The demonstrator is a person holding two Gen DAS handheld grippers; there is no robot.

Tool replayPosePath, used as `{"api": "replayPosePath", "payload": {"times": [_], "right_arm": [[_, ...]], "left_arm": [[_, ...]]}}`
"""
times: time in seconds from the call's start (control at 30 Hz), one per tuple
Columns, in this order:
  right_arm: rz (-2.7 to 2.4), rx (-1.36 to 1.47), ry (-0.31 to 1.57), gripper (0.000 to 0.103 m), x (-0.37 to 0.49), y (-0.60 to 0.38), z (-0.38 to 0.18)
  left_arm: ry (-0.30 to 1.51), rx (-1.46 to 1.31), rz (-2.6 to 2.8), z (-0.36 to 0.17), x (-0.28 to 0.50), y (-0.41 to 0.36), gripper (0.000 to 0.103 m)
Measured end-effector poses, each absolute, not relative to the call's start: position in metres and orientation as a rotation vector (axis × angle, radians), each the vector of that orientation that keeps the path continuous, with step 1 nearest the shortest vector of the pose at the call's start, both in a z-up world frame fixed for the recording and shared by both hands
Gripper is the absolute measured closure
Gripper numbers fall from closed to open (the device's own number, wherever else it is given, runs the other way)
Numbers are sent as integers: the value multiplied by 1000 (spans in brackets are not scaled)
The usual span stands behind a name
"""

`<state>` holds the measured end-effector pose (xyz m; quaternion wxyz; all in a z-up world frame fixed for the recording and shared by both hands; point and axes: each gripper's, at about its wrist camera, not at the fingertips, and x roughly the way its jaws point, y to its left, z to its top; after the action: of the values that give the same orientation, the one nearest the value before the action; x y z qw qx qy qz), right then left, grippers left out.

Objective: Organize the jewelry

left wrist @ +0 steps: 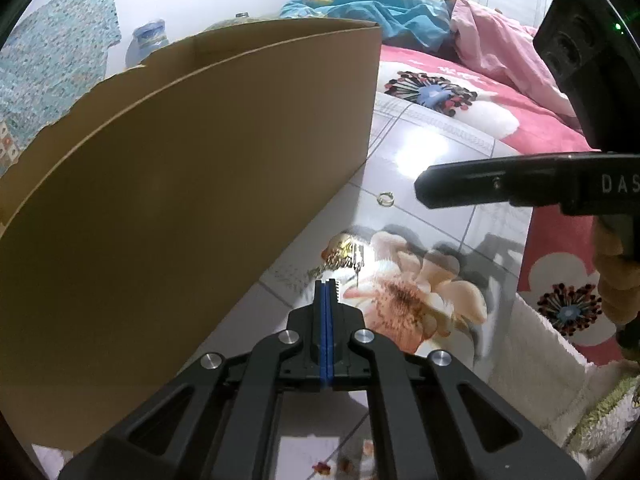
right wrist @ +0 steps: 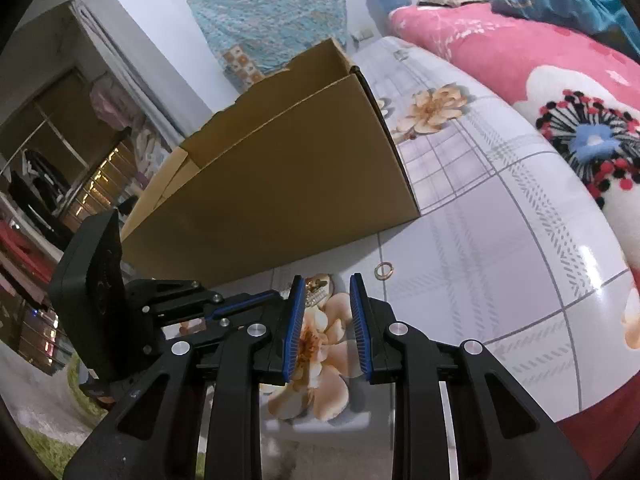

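L gripper [left wrist: 328,286]: jaws fully closed, blue pads pressed flat together, tips at near edge of a gold comb-like ornament [left wrist: 345,254]; whether a bit of it is pinched can't be told. R gripper [right wrist: 324,292]: jaws parted, nothing between pads, hovering over same ornament [right wrist: 318,289] w/ the L tool coming in from its left side. Ornament lies on glossy floral-print tablecloth [left wrist: 420,160], on a printed peach flower. Just beyond it, a small gold ring [left wrist: 386,199] lies flat on cloth, apart from ornament, near base of cardboard box [left wrist: 180,184]. Box stands open-topped, upright, left of both items. Further back: pink floral blanket [right wrist: 500,56], teal bedding [left wrist: 372,4].
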<state>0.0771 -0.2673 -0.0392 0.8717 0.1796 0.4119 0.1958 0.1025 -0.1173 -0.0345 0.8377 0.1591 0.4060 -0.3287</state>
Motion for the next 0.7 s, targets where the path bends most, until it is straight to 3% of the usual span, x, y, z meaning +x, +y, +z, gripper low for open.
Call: {"api": "replayPosePath", "payload": {"times": [0.43,0.6,0.7], "right_arm": [[404,237,870,79,73,-243,-40],[397,207,866,79,73,-237,-40],[393,203,866,79,73,-235,-39]], "left_arm": [[859,218,-703,-21,97,-92,102],[876,247,-719,-27,99,-106,84],[882,278,-718,-33,101,-114,84]]}}
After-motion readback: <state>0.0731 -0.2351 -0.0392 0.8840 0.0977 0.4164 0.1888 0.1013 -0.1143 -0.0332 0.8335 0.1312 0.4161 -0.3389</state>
